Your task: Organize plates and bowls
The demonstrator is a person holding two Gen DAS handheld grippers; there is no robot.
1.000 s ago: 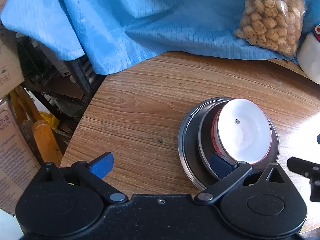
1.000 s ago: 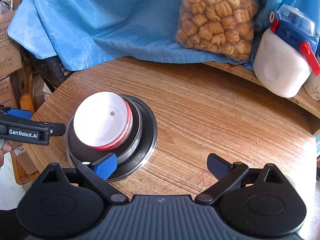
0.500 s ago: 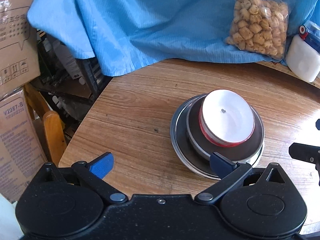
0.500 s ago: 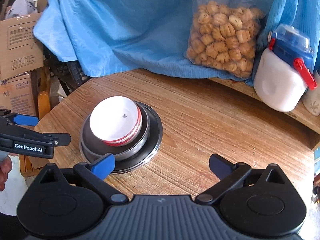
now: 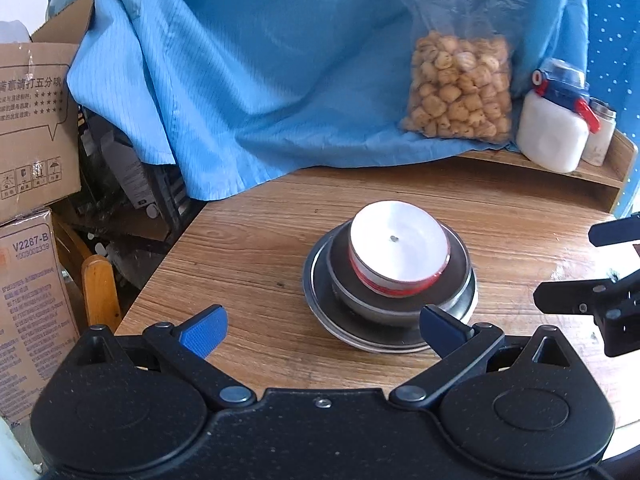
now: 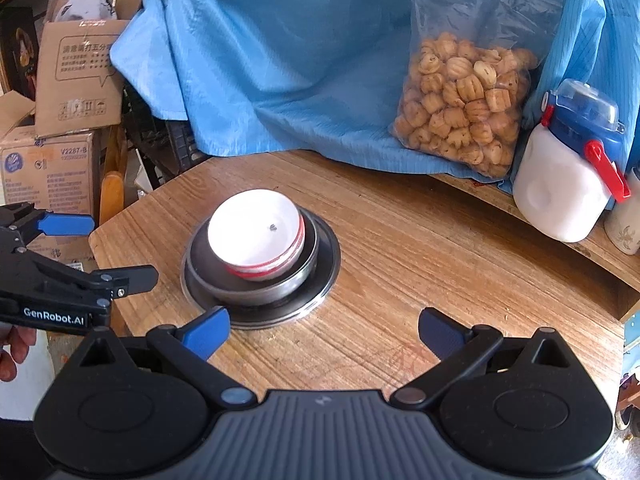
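Note:
A white bowl with red stripes (image 5: 398,250) (image 6: 258,236) sits nested in a steel bowl (image 5: 456,276) (image 6: 276,290), which rests on a steel plate (image 5: 320,308) (image 6: 328,276) on the round wooden table (image 5: 248,248) (image 6: 420,264). My left gripper (image 5: 322,330) is open and empty, just in front of the stack and left of it. My right gripper (image 6: 324,330) is open and empty too, near the stack's front right. Each gripper shows at the edge of the other's view.
A blue cloth (image 5: 280,80) drapes the table's back. On it lean a bag of biscuits (image 5: 460,88) (image 6: 464,108) and a white jug with a blue lid (image 5: 554,128) (image 6: 568,176). Cardboard boxes (image 5: 32,120) and a wooden chair back (image 5: 98,288) stand off the table's left edge.
Both grippers have pulled back and up from the stack, so it looks smaller and farther. The bowls and plate have not moved.

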